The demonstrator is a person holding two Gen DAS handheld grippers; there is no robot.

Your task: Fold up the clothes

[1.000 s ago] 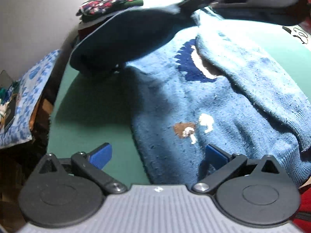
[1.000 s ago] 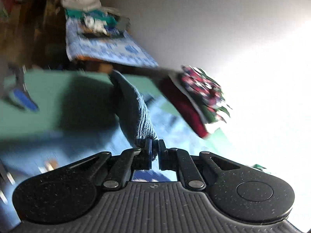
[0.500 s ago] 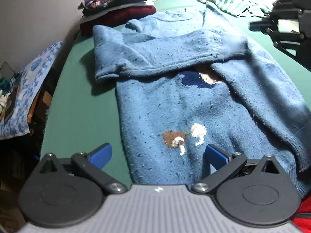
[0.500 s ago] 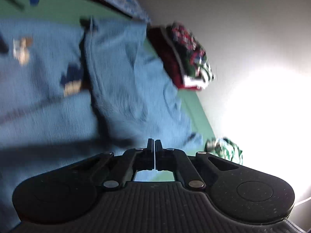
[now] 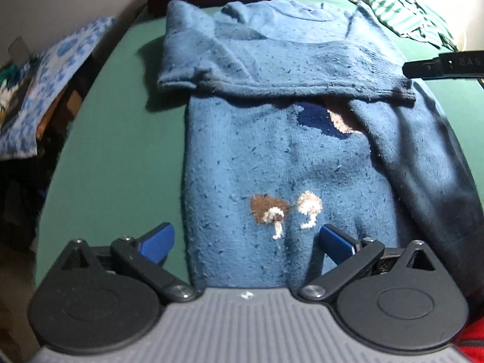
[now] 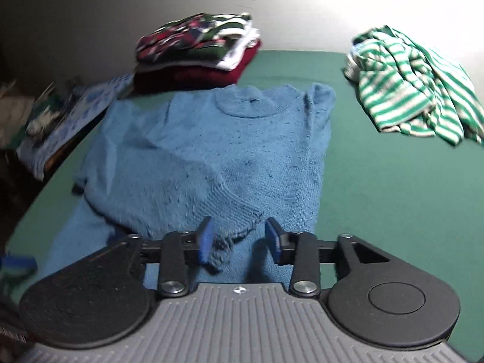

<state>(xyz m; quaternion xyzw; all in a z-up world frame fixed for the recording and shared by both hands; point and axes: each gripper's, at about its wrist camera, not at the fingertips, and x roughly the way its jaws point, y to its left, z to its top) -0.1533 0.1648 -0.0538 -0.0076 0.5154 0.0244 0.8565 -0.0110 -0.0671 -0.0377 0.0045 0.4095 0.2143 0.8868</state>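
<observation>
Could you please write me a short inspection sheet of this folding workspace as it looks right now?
Surface: green table top, evenly lit.
Job's things: blue sweater lying flat, one sleeve folded across the chest, its cuff between the right tongs.
Clutter: folded clothes stack at the far edge; crumpled green striped shirt at far right.
Grippers: left tongs open over the hem; right tongs open, gripping nothing.
Cables: nothing seen.
Surroundings: plain wall; blue patterned cloth beside the table.
</observation>
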